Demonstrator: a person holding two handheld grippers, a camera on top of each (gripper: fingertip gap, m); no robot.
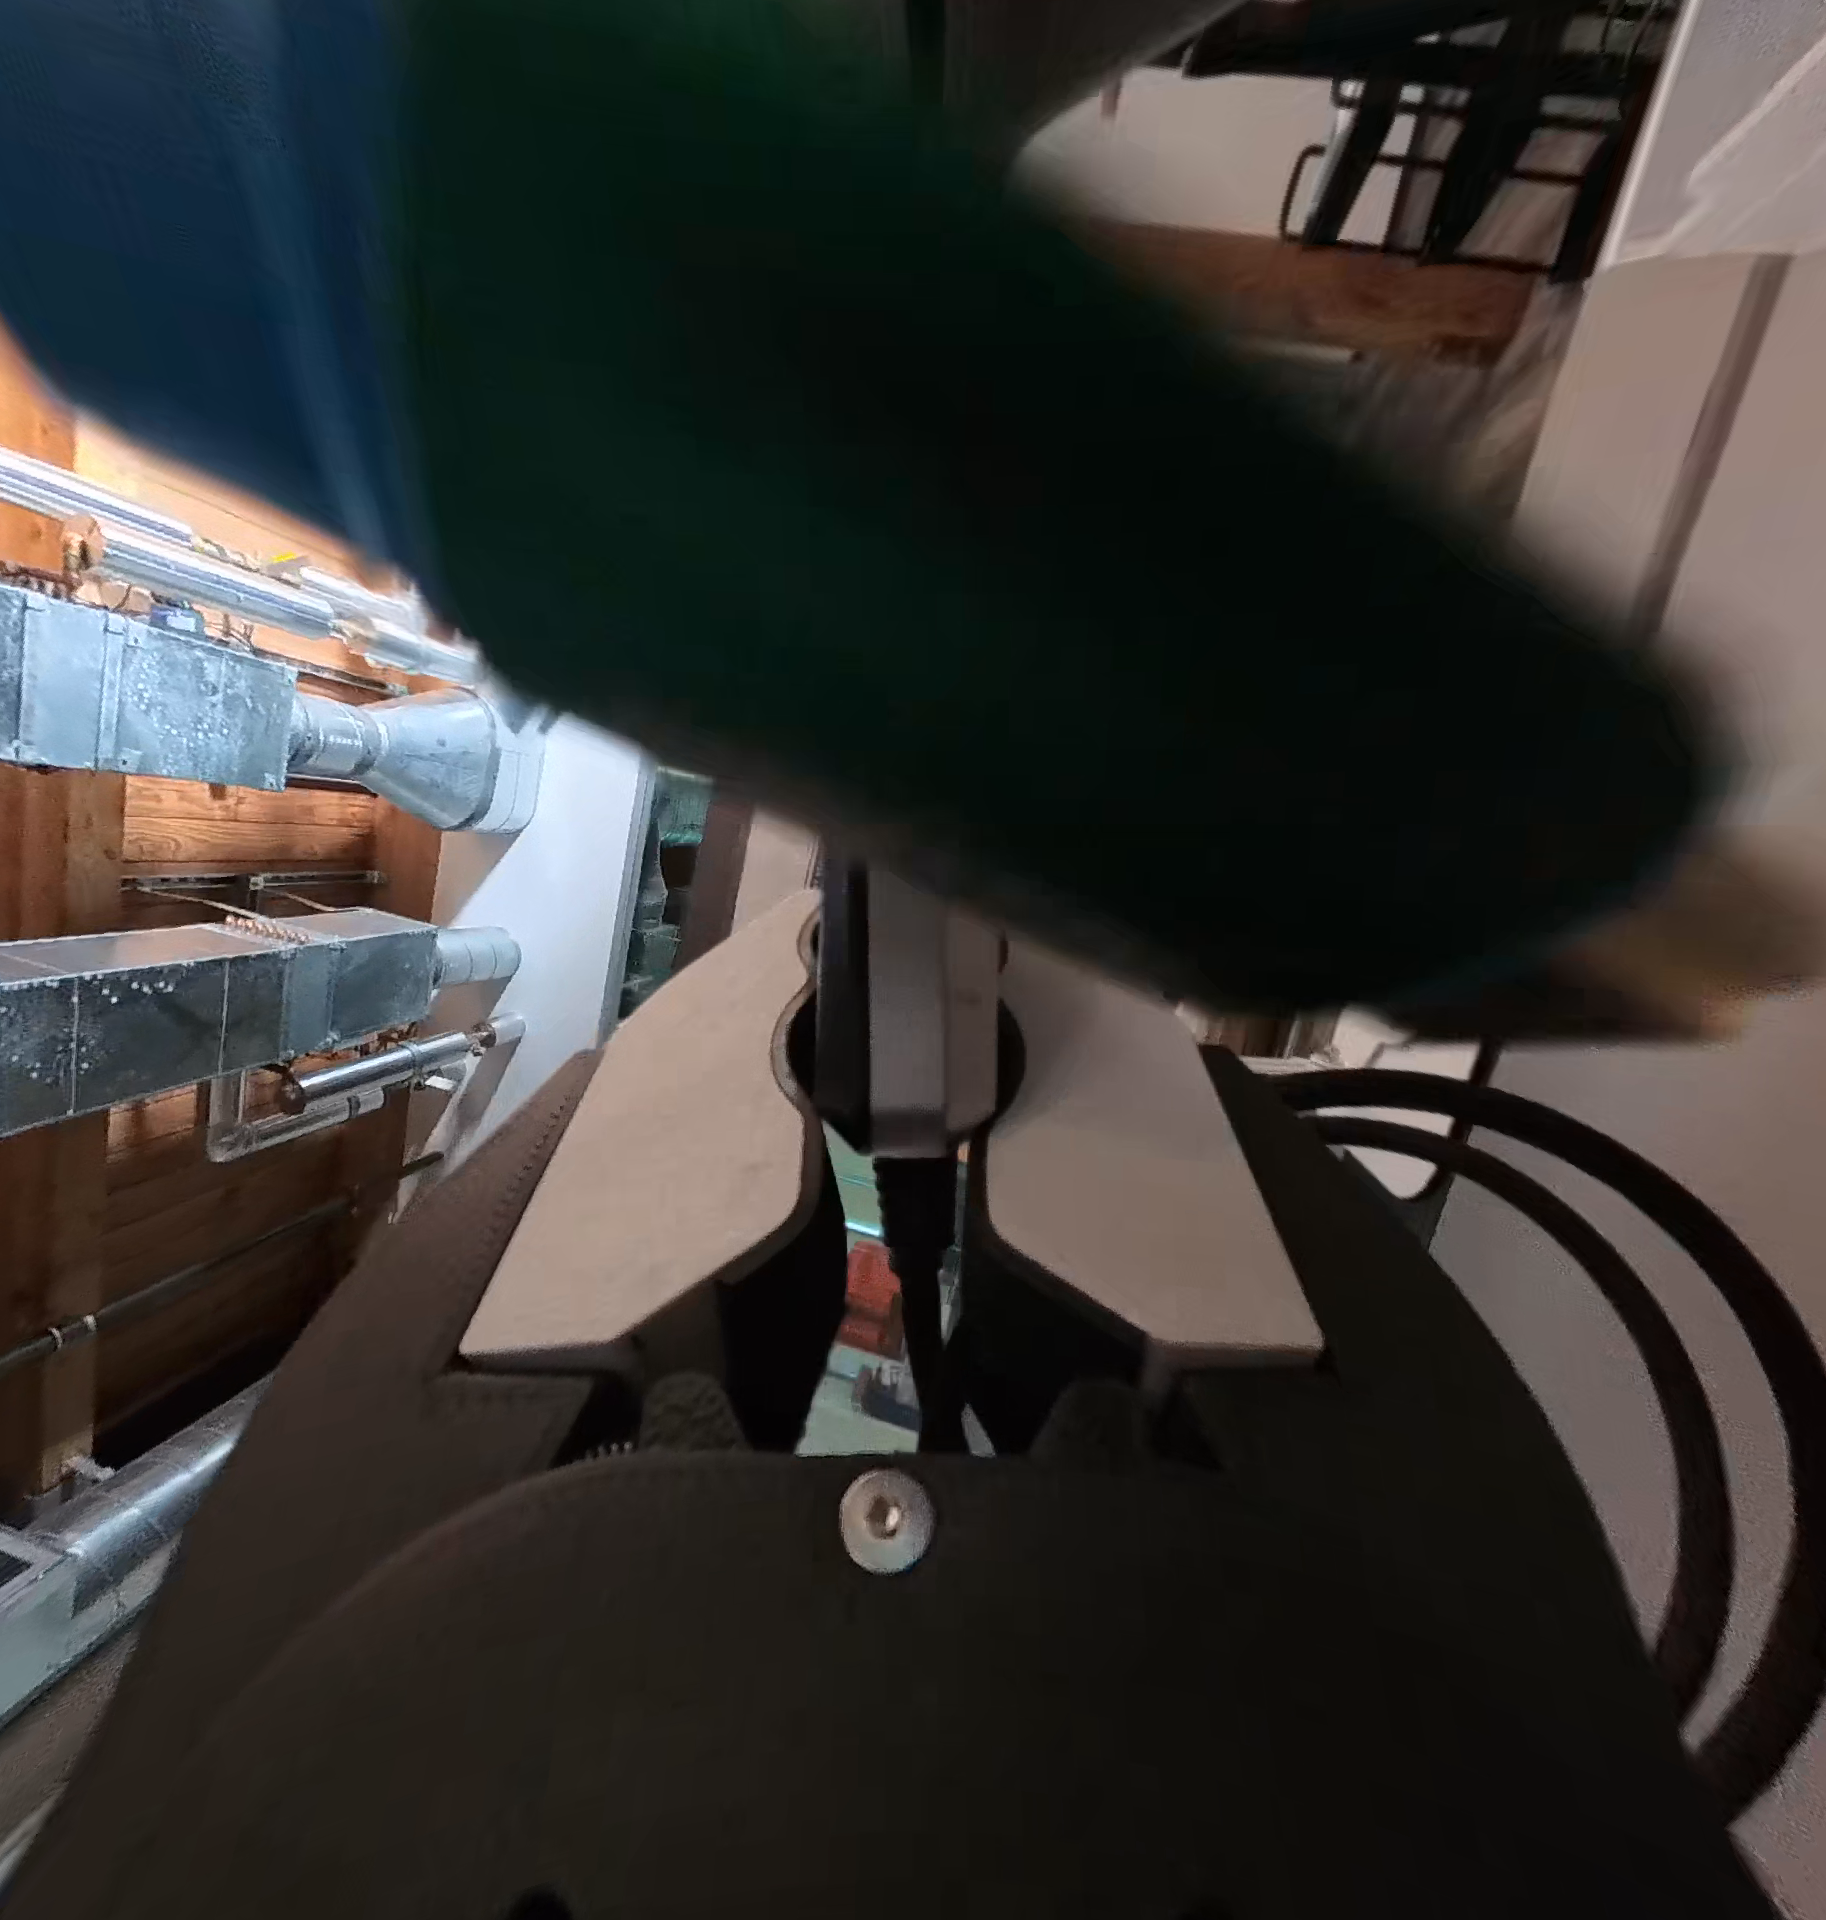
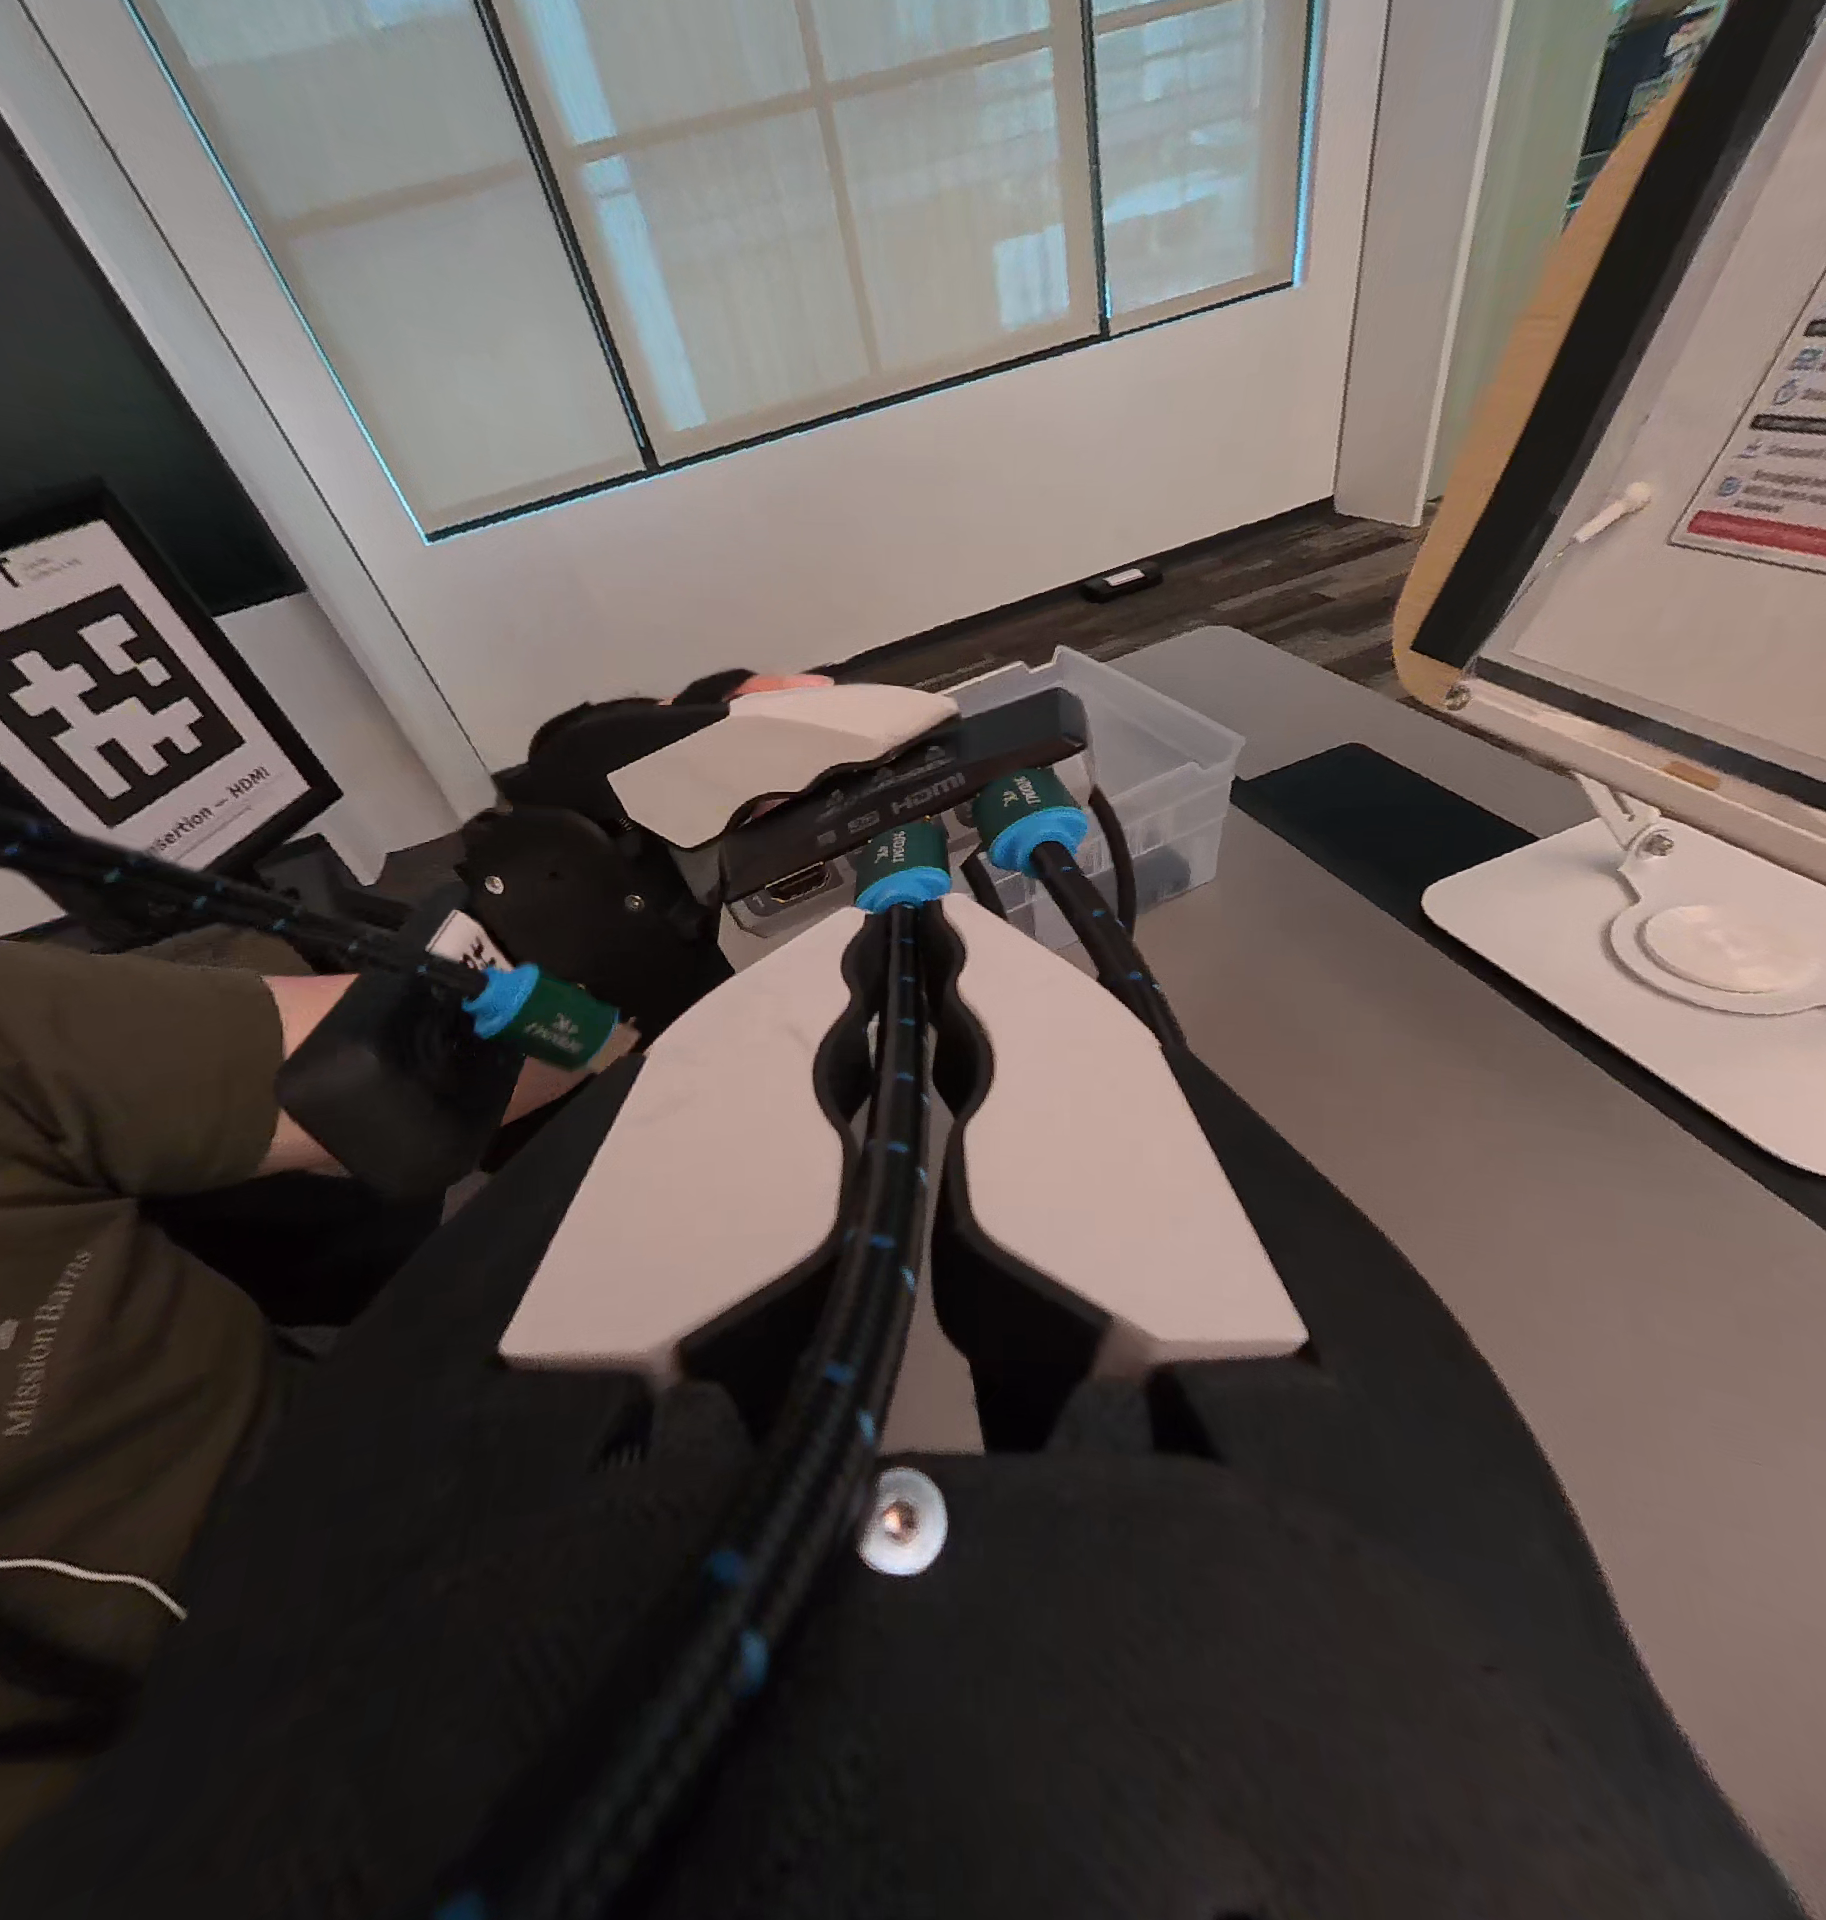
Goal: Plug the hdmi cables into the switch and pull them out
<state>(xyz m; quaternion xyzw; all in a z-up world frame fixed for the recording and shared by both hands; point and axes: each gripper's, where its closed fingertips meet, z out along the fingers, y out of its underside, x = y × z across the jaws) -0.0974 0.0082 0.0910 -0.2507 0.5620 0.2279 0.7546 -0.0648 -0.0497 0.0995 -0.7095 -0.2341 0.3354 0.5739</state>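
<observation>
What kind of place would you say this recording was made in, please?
Probably an office or lab workspace: a grey desk carries a monitor on a white stand, with a paned white door and carpet behind. The left wrist view shows bare metal ducts on timber, suggesting a converted, industrial-style building.

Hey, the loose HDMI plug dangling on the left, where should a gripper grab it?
Grip the loose plug on its green metal barrel, across the flat sides, coming from behind, from the blue collar end. Its tip points right toward the switch, so that keeps the connector end clear for insertion.
</observation>
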